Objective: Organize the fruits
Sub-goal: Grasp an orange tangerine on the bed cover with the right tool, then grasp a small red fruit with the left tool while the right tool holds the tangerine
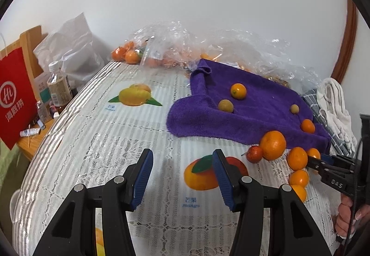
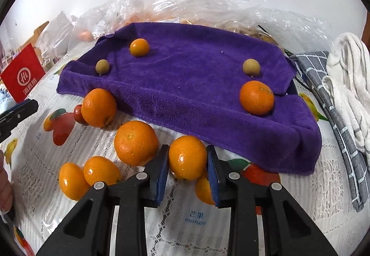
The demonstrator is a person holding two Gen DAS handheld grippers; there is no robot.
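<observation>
My right gripper is shut on a tangerine on the lace tablecloth, just in front of the purple towel. Beside it lie a larger orange, two small ones and another orange with a small red fruit. On the towel rest two tangerines and two brownish round fruits. My left gripper stands open and empty over the cloth, left of the fruit cluster. The right gripper reaches in from the right edge there.
Clear plastic bags with more oranges lie at the table's back. A red paper bag and a bottle stand off the left edge. A grey checked cloth and a white cloth lie right of the towel.
</observation>
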